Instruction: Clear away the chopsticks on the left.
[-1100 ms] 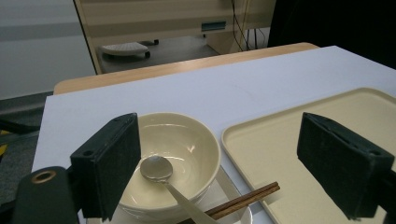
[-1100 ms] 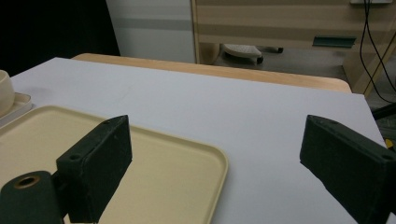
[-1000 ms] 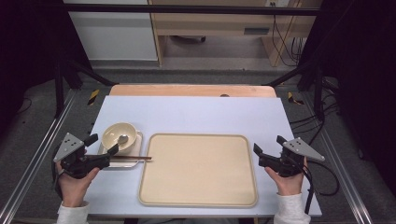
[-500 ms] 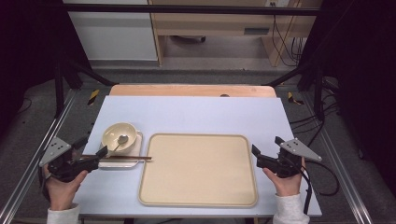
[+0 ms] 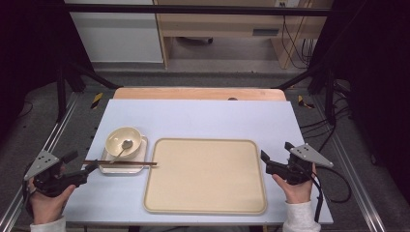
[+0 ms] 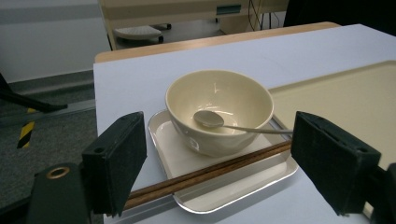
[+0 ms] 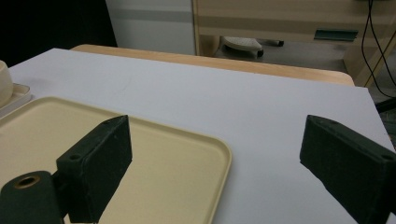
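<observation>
A cream bowl with a metal spoon in it stands on a small silver tray at the table's left. Dark wooden chopsticks lie across that tray's near side. My left gripper is open just left of the tray, level with the chopsticks' end. In the left gripper view the bowl, the spoon and the chopsticks lie ahead between the wide-apart jaws of the left gripper. My right gripper is open and holds nothing at the right edge of a large beige tray.
The large beige tray has nothing on it and takes up the middle front of the white table. A wooden strip runs along the table's far edge. Metal rails and cables flank the table on both sides.
My left gripper has drawn back to the left and toward the table's front corner, away from the small tray. The right gripper has barely moved.
</observation>
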The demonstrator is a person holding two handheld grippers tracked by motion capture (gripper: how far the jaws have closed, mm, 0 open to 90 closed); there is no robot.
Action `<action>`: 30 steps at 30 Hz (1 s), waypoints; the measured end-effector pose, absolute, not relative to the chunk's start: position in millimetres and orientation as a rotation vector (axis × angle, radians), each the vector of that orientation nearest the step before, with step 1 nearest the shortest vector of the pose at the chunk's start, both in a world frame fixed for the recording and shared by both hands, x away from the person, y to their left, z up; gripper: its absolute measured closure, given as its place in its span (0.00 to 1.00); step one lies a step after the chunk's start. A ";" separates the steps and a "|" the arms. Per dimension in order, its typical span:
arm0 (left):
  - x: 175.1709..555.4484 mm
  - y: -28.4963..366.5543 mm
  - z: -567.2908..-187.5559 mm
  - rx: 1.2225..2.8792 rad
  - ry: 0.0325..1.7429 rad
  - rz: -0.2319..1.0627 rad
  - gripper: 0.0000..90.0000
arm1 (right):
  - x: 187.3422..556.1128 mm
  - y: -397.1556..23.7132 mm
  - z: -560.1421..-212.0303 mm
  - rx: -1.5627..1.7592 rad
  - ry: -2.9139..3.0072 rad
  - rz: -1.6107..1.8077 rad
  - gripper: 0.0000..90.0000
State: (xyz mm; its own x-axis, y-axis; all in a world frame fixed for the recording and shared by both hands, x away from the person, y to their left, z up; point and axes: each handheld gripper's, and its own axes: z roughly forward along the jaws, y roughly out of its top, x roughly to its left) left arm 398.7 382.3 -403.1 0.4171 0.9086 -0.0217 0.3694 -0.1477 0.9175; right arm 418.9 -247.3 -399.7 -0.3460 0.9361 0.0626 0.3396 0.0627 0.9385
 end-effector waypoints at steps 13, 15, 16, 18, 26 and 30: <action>417.3 371.9 -433.4 1.897 1.145 0.685 0.29 | 420.5 -245.0 -402.3 1.272 1.766 1.280 0.11; 420.3 371.1 -437.6 1.925 1.148 0.687 0.31 | 420.9 -244.3 -402.7 1.273 1.766 1.280 0.11; 421.4 370.7 -438.7 1.936 1.149 0.682 0.32 | 420.9 -243.9 -402.9 1.273 1.770 1.279 0.11; 425.1 368.7 -442.6 1.955 1.151 0.678 0.38 | 420.9 -242.7 -403.1 1.271 1.776 1.278 0.11; 436.7 359.3 -455.4 2.027 1.133 0.682 0.52 | 421.9 -240.6 -404.5 1.271 1.785 1.273 0.12; 438.5 360.6 -455.4 2.028 1.118 0.701 0.58 | 422.1 -239.2 -405.0 1.267 1.791 1.272 0.12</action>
State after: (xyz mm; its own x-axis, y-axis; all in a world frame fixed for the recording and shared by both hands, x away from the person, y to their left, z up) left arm 438.5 360.6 -455.4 0.4794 0.8694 0.1193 0.4866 -0.3765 0.7883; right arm 422.1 -239.2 -405.0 -0.3671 0.9286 0.0543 0.3574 0.0869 0.9299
